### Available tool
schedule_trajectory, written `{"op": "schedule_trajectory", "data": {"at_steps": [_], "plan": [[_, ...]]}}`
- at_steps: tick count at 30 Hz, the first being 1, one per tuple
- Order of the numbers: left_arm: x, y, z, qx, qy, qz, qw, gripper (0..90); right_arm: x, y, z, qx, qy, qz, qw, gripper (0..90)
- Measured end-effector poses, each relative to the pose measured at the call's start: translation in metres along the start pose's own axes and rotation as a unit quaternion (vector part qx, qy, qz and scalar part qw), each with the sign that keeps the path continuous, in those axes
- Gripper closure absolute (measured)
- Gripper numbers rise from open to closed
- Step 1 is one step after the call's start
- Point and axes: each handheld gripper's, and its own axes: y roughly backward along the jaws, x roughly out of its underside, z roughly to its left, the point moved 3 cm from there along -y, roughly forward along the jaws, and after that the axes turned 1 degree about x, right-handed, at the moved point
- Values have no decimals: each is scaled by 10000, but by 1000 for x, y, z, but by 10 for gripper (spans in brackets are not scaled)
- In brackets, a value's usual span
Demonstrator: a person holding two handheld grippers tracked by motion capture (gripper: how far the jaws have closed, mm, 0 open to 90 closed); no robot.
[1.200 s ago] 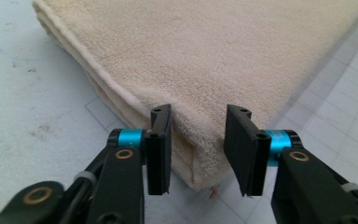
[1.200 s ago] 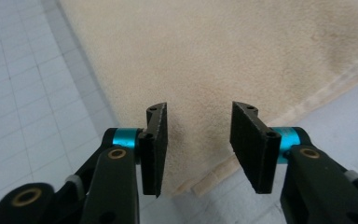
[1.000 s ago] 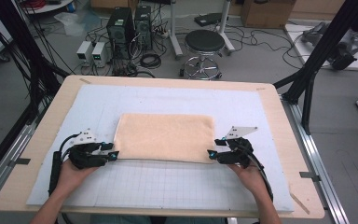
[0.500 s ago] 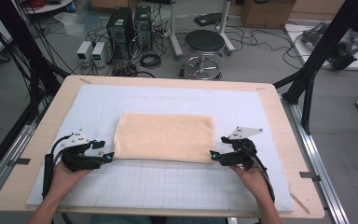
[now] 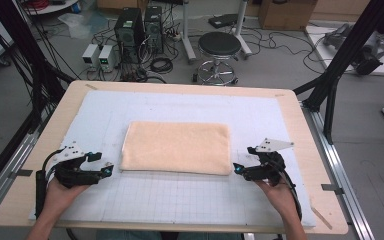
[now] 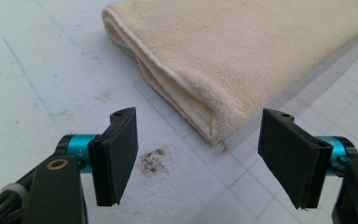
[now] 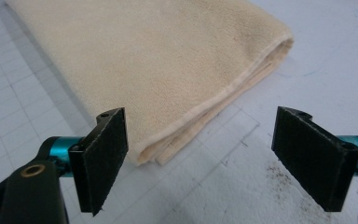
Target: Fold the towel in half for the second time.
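We see both hands low over the desk (image 5: 40, 150), forearms coming in from the near edge, each gripper lying roughly level & aimed inward at the towel (image 5: 176, 147).

Left gripper (image 5: 109, 169) sits just off the towel's near left corner, a small gap between them. In the left gripper view its jaws stand wide apart, having just been opening, w/ nothing gripped: the corner of the towel (image 6: 242, 56) lies ahead of the pads, not touching them, bare mat below.

Right gripper (image 5: 236, 169) mirrors it just off the near right corner, apart from the cloth. In the right gripper view its jaws are also spread wide, just been opening too, nothing held; the towel (image 7: 158, 60) corner lies beyond the pads.

Towel: pale peach terry cloth, folded into a flat, neat rectangle, long side running across the desk, lying about mid-mat (image 5: 180, 200). At both near corners we see stacked layers w/ a hemmed edge, so it's folded several times over. Top surface smooth, no bunching. A small dark smudge (image 6: 154, 161) marks the mat near the left jaws.
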Motion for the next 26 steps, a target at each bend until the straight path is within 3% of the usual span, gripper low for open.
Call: {"op": "schedule_trajectory", "data": {"at_steps": [14, 26], "plan": [[11, 16, 2, -176, 71, 4, 9998, 279, 20, 21, 2, 63, -164, 19, 9998, 154], [18, 21, 2, -258, 62, 68, 9996, 275, 28, 25, 2, 131, -160, 53, 9998, 131]]}}
